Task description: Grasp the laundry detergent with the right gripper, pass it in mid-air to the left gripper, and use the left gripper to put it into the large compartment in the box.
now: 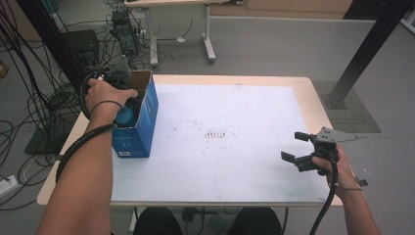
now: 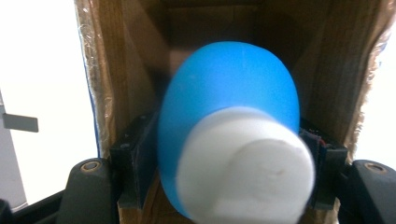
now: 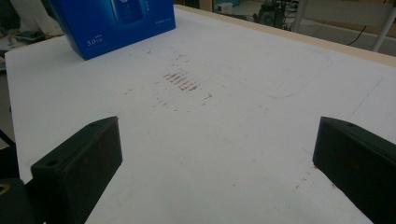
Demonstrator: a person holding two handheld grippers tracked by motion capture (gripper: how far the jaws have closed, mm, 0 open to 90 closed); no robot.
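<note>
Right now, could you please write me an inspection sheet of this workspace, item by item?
Surface: white sheet on a pale wooden table; faint reddish marks near its middle.
Job's things: open blue carton standing at the table's left edge; blue and white object at its opening, between the left jaws.
Clutter: nothing seen on the sheet.
Grippers: left gripper at the carton's open top, its jaws either side of the object, contact unclear; right gripper over the sheet's right side, jaws wide open with nothing between them.
Cables: one trails from each gripper; many loose cables on the floor at left.
Surroundings: grey floor, another table's legs behind, black frame posts.
</note>
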